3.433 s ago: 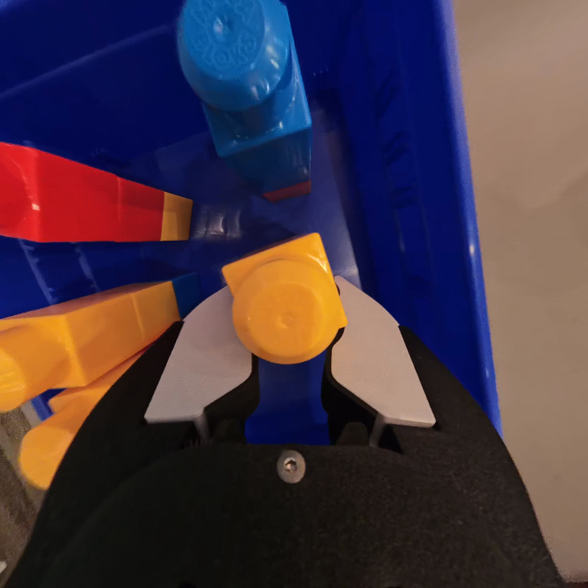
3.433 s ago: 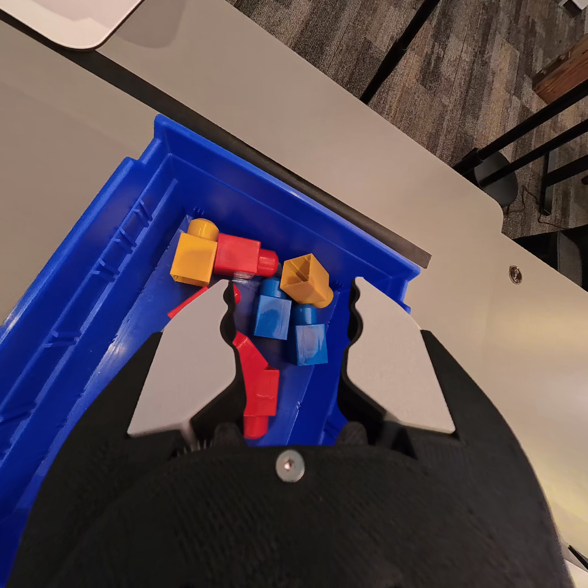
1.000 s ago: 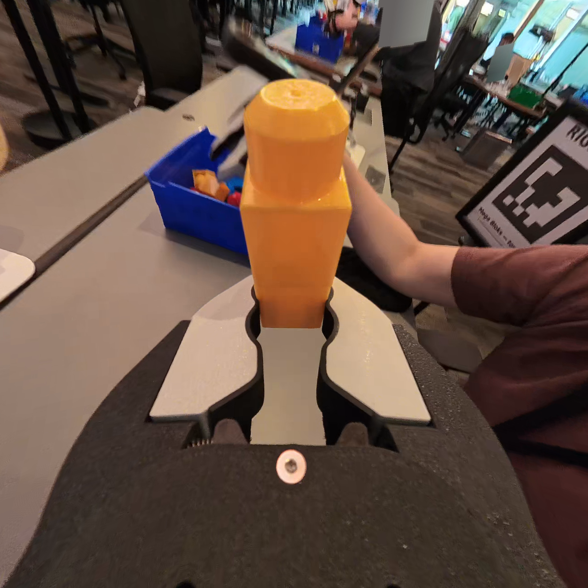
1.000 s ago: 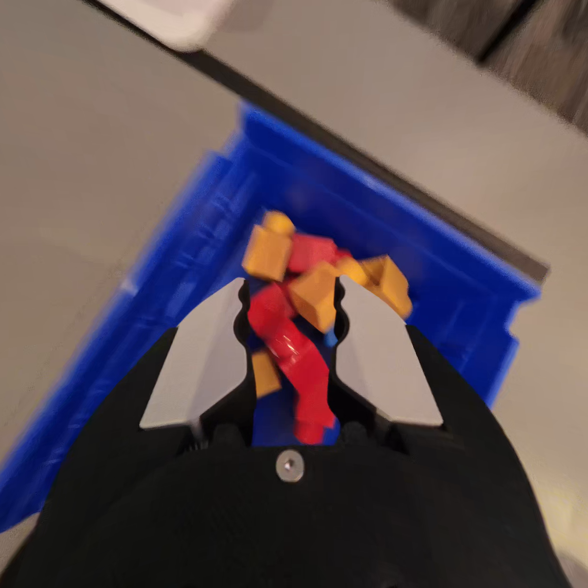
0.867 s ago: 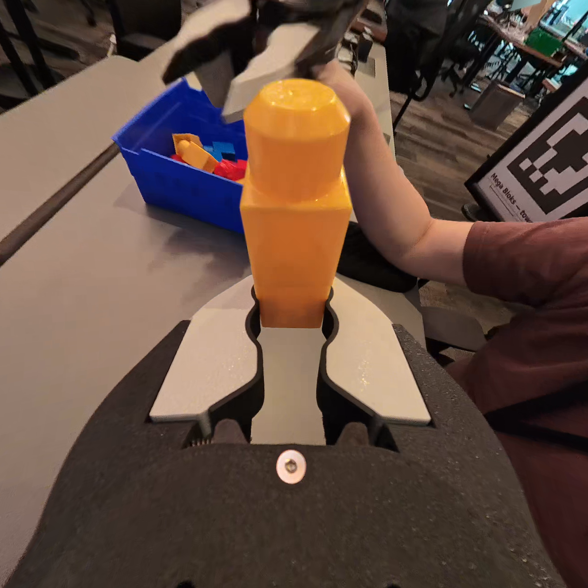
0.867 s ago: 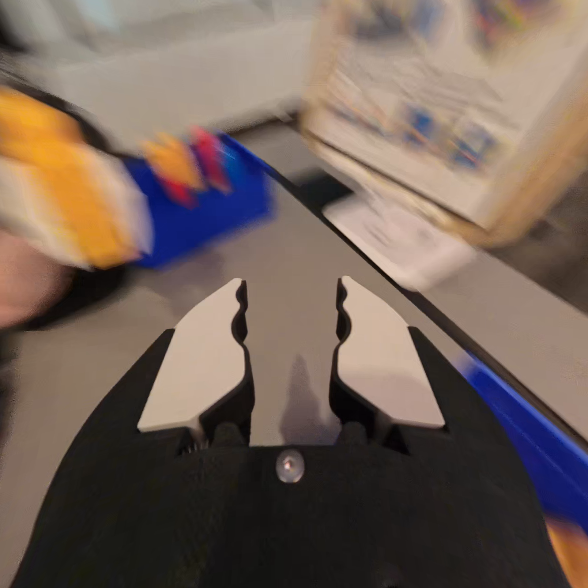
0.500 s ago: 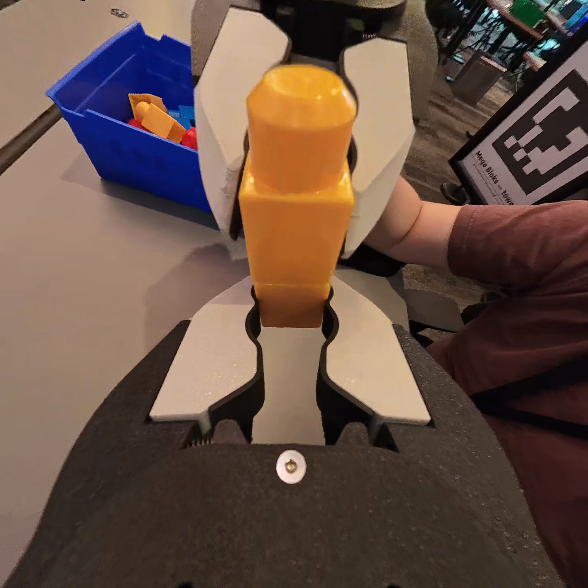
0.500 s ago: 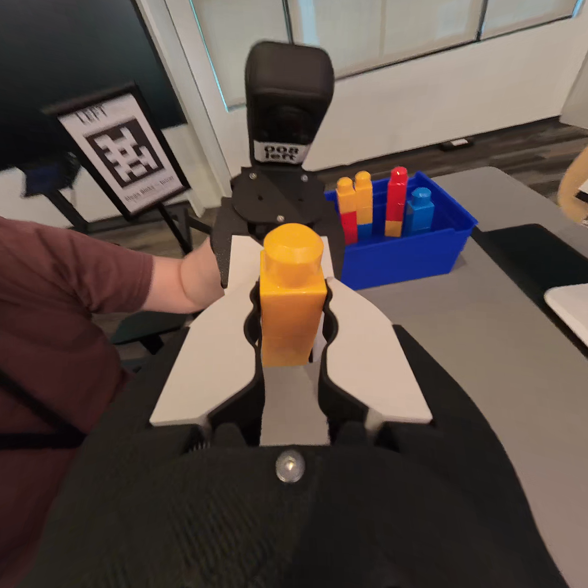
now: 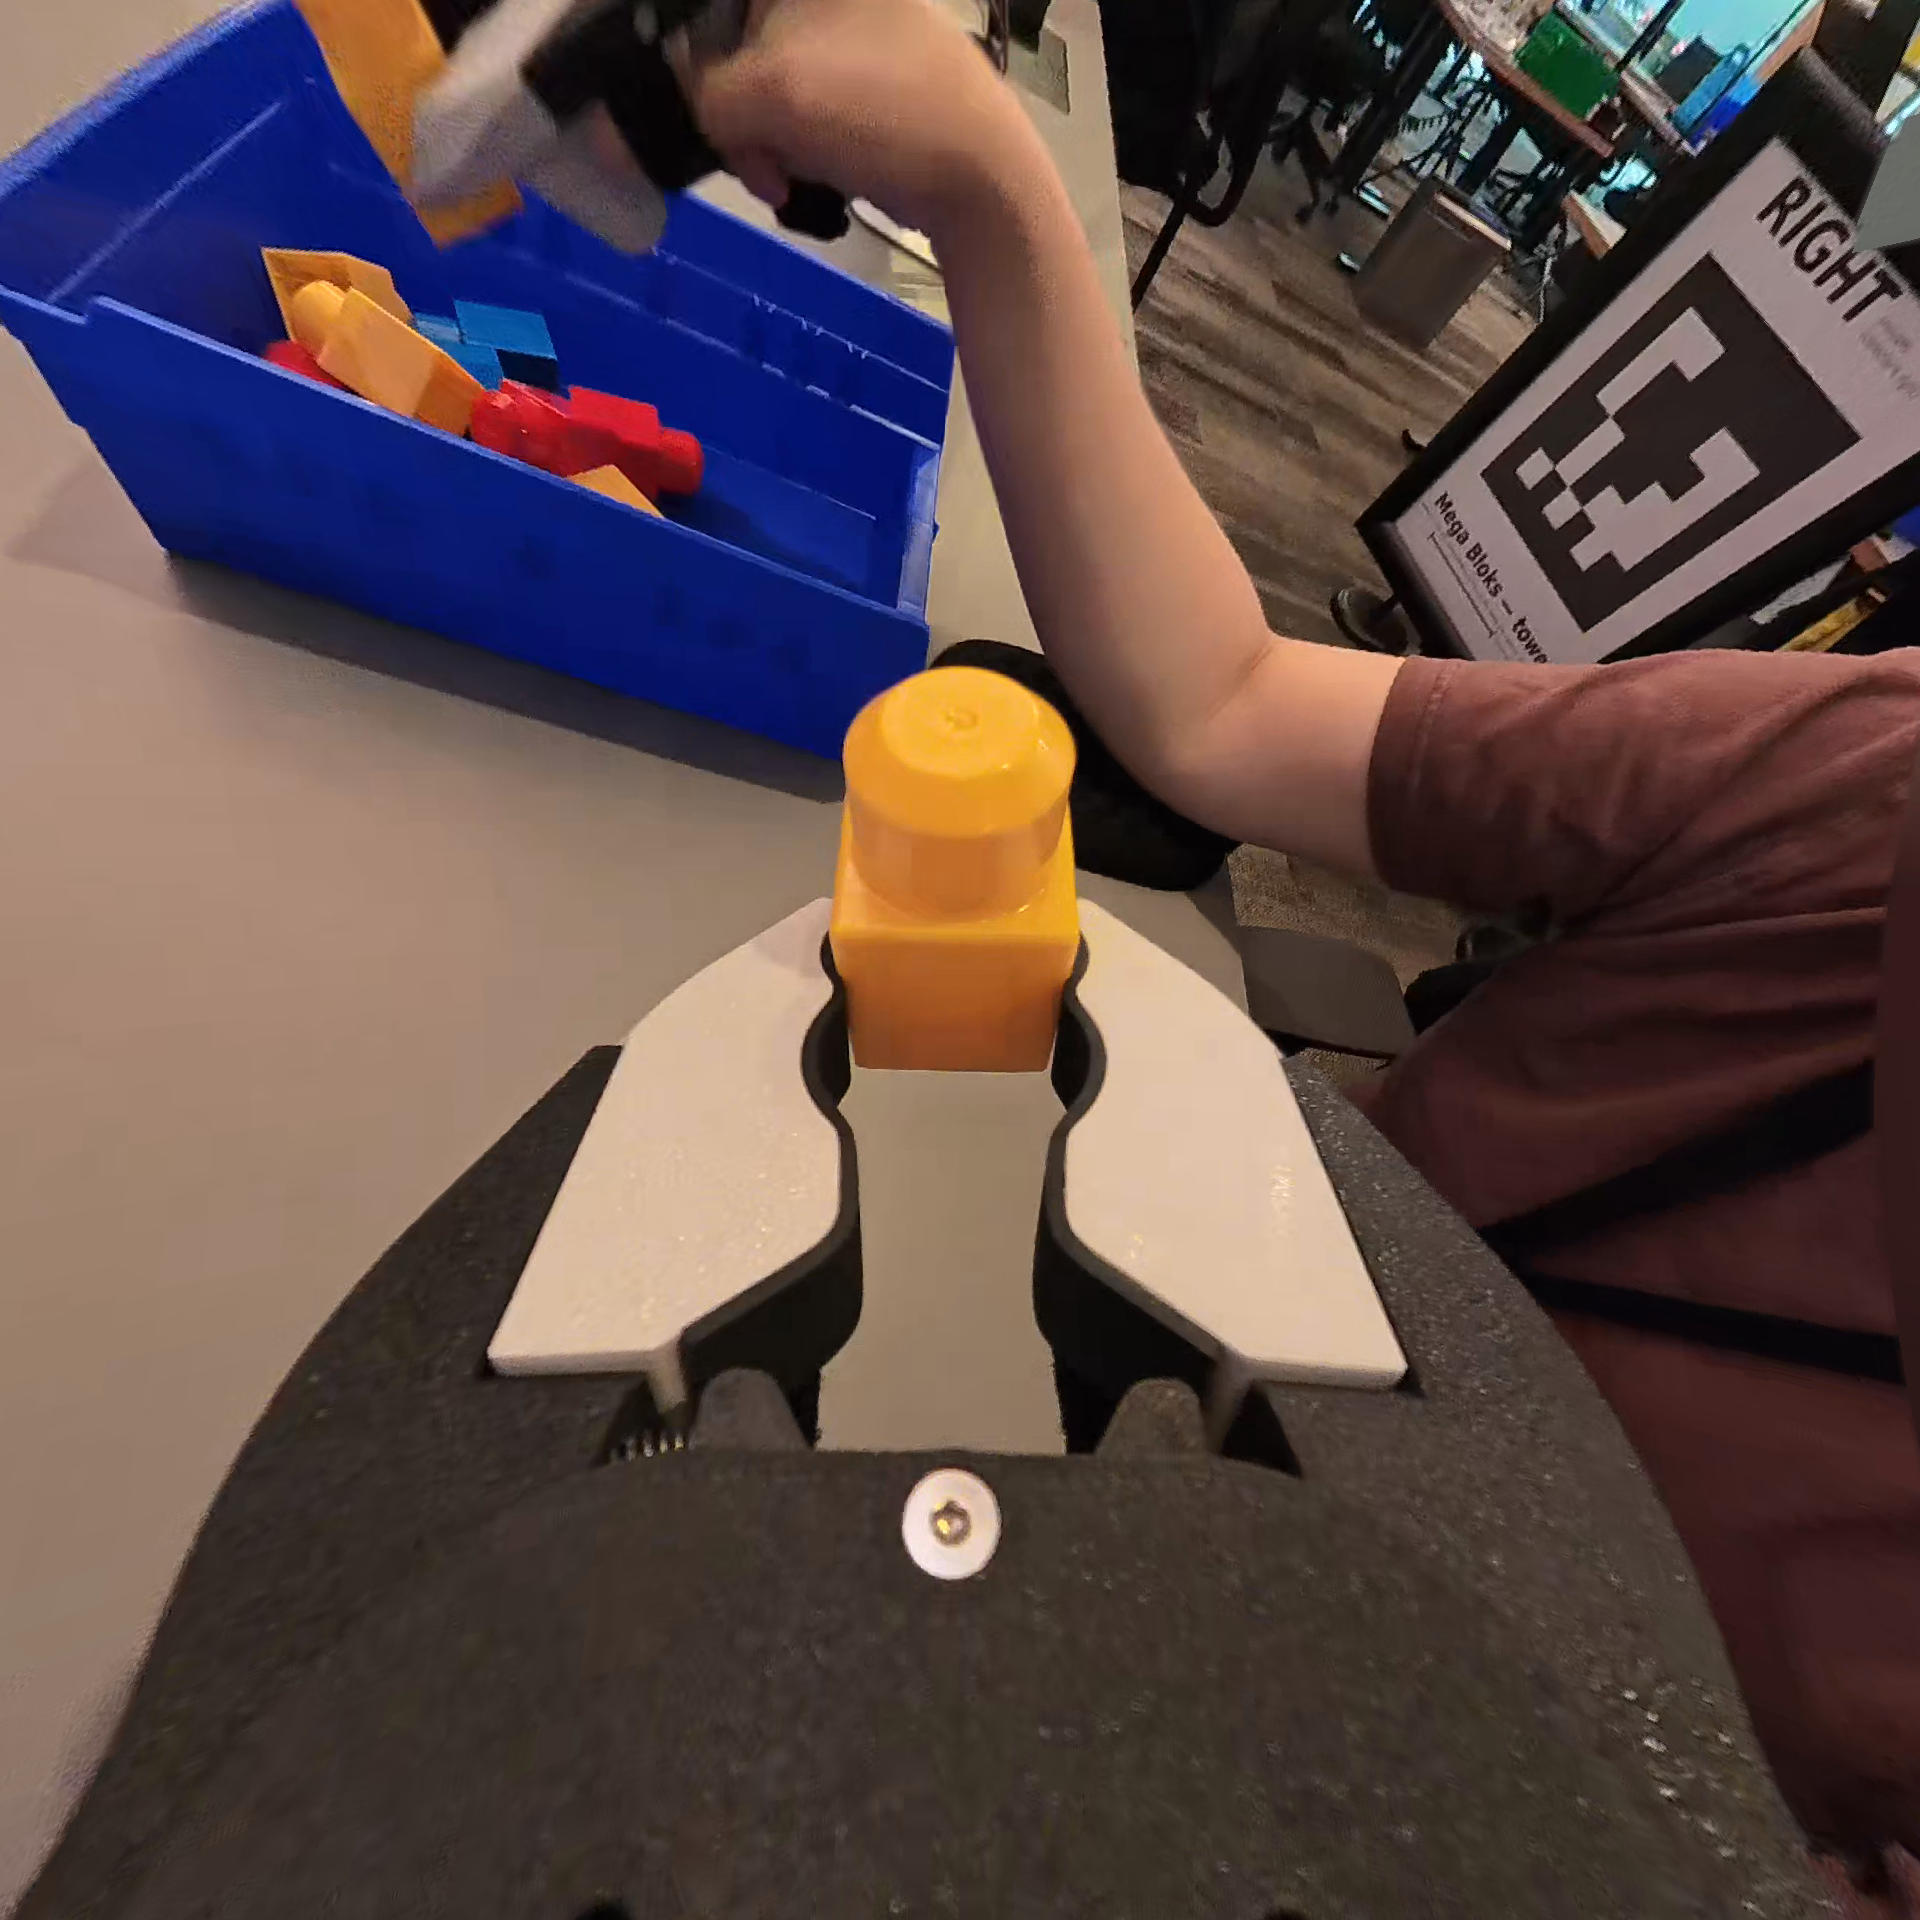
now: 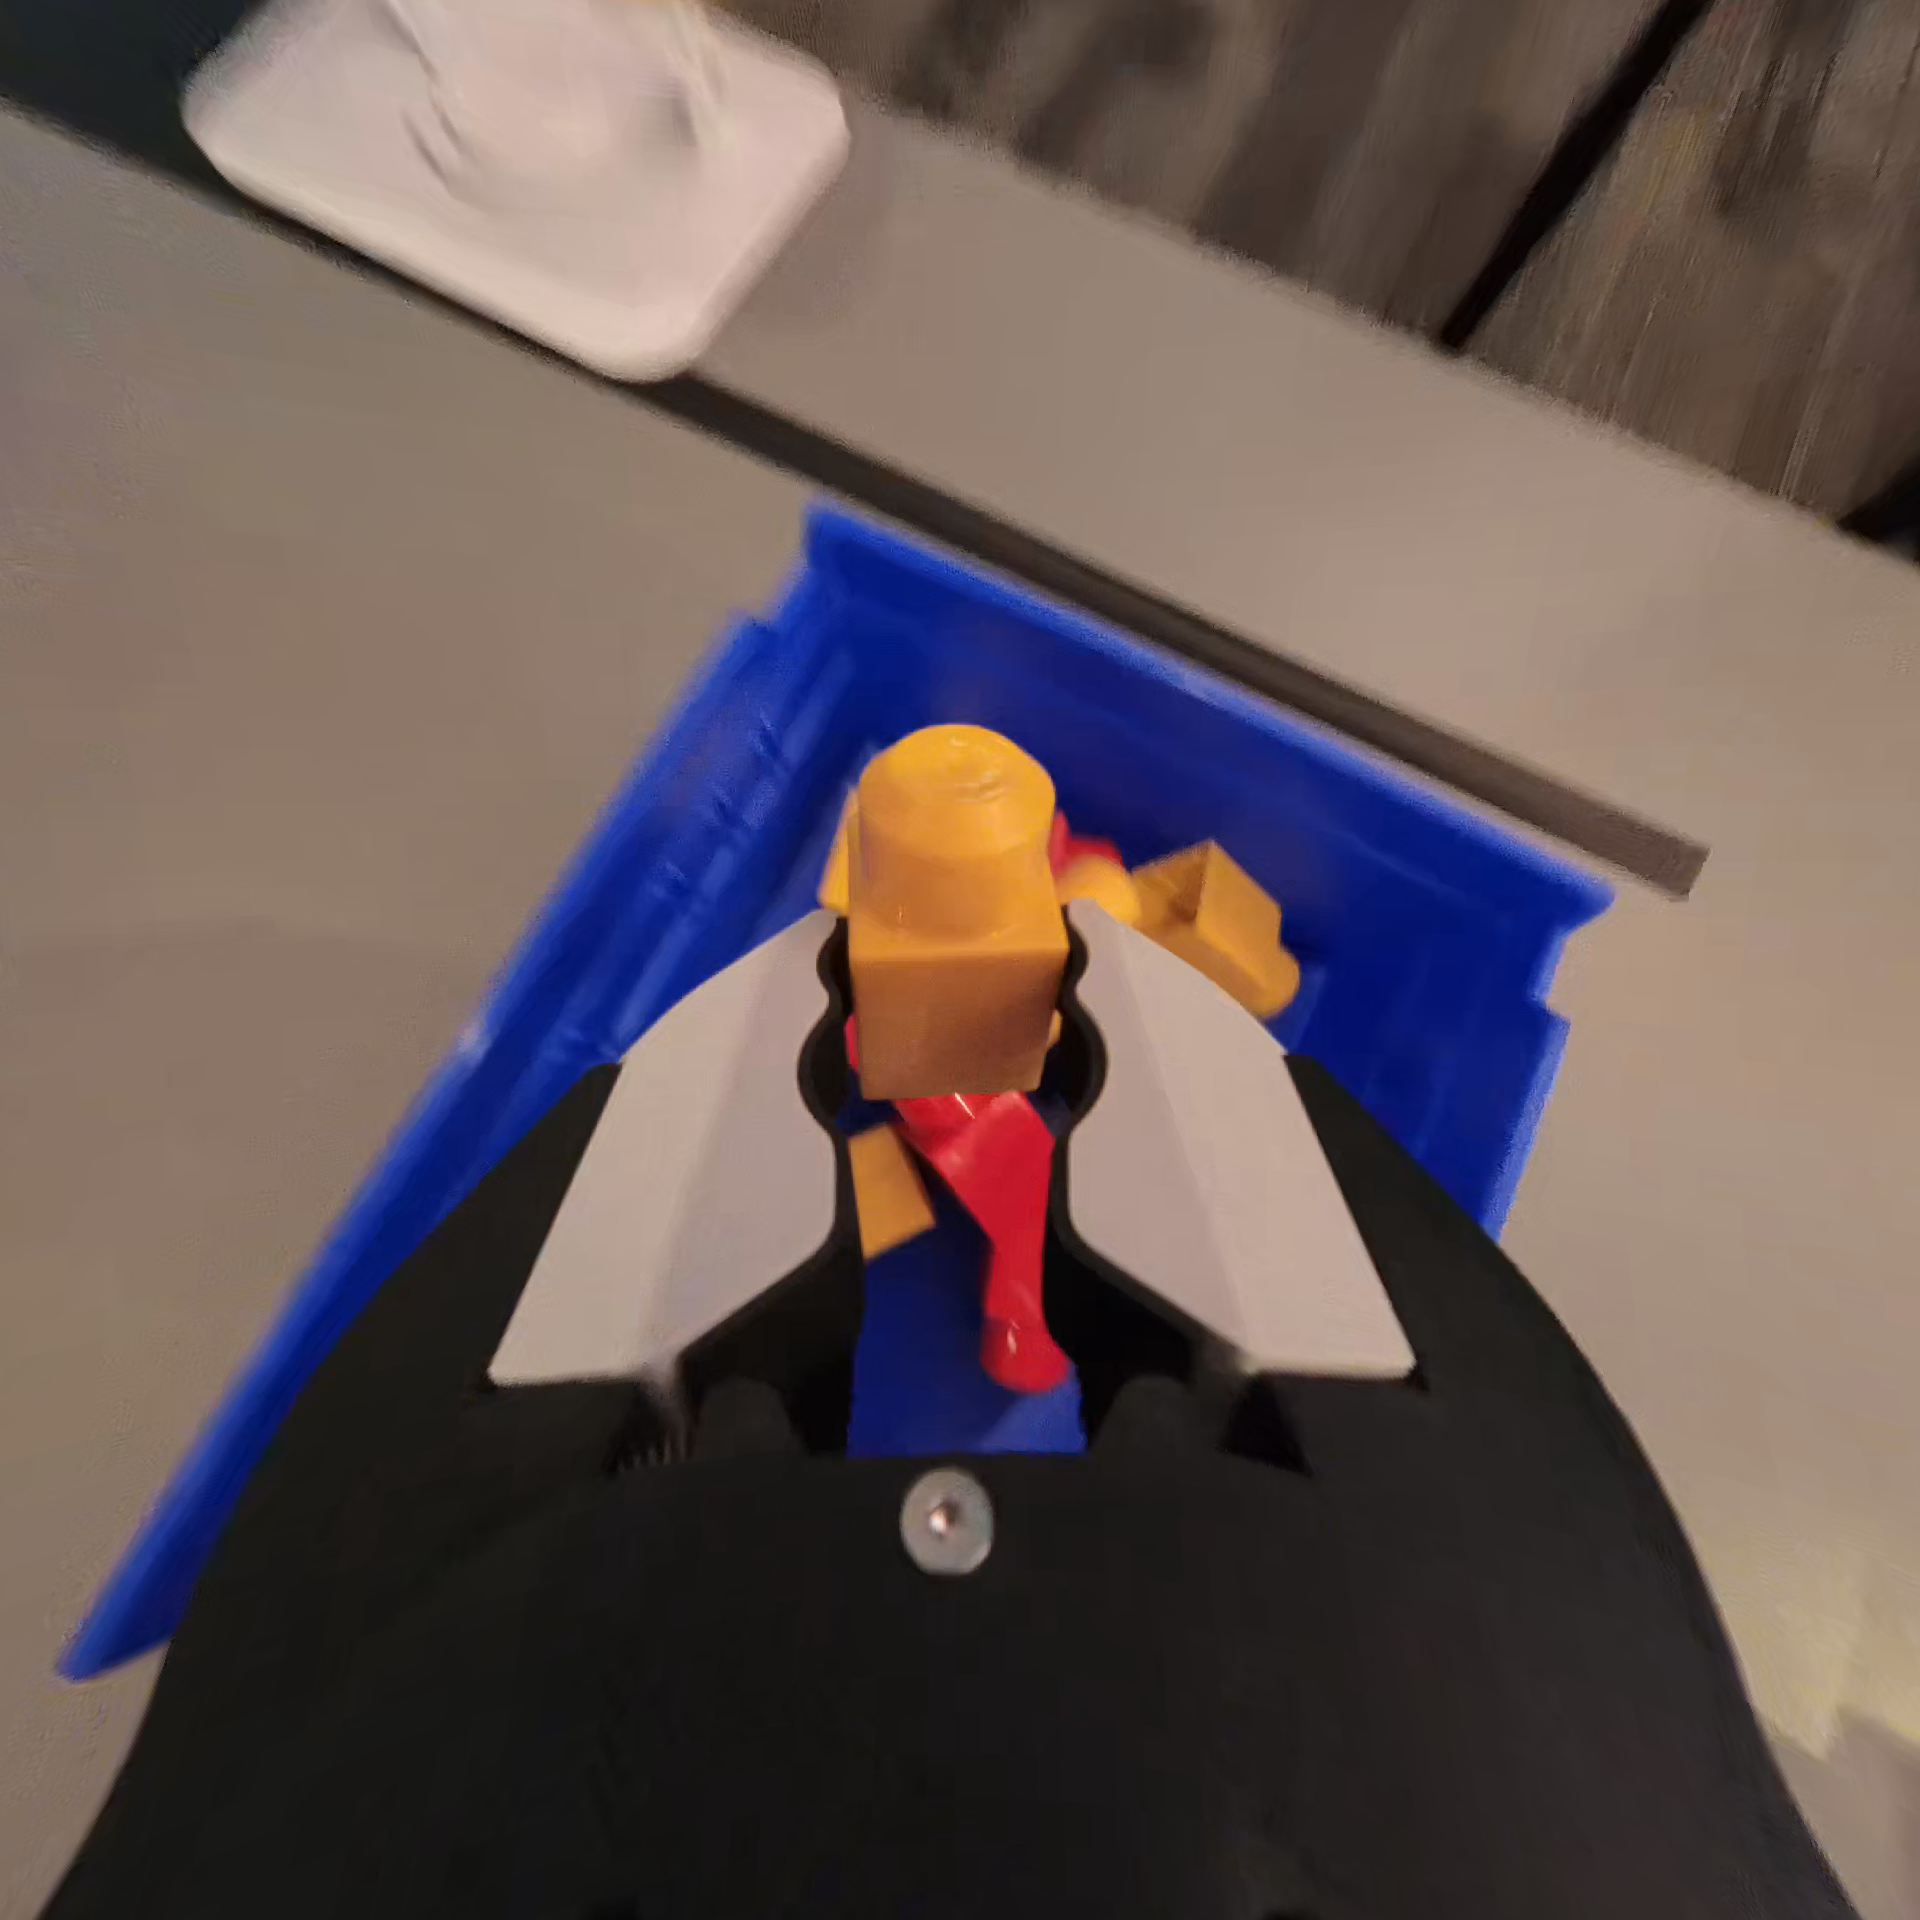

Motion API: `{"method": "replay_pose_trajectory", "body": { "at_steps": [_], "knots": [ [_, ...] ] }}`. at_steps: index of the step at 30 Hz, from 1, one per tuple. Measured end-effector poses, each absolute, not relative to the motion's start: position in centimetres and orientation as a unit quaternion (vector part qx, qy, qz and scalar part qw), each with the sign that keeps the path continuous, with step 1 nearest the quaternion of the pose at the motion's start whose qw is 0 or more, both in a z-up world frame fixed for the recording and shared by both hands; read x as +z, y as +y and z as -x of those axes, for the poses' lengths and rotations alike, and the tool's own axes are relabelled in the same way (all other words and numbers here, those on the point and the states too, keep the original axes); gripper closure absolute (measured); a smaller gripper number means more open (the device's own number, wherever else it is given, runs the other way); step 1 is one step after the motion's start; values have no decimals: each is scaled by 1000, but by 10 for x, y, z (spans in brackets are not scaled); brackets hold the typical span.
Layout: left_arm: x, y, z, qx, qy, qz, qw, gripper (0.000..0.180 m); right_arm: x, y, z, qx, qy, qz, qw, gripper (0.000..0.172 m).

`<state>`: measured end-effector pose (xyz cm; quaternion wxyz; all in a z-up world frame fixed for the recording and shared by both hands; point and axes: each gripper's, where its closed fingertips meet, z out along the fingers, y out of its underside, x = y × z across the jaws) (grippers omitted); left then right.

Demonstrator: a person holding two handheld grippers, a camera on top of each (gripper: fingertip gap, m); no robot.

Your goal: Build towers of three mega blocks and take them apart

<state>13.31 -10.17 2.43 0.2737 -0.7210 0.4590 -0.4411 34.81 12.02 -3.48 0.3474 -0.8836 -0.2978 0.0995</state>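
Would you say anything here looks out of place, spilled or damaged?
Nothing stands out. Each gripper holds one yellow block upright between its fingers, and the loose red, yellow and blue blocks lie jumbled inside the blue bin, none on the table.

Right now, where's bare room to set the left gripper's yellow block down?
Bare grey tabletop lies left of the left gripper, in front of the blue bin. The bin's near end is crowded with loose blocks, with the right gripper holding another yellow block above; its far end looks bare.
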Motion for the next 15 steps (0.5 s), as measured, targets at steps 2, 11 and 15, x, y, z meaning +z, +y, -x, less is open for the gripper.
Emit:
{"method": "replay_pose_trajectory", "body": {
  "at_steps": [2,11,15],
  "knots": [
    [25,-100,-132,-444,453,722,276,145,-60,120,-351,125,-298,897,301,134],
    [37,-97,-120,-479,422,721,269,145,21,121,-298,103,-403,755,506,94],
    [43,-95,-111,-504,397,721,262,145,94,9,-180,213,-577,504,606,89]
  ]
}}
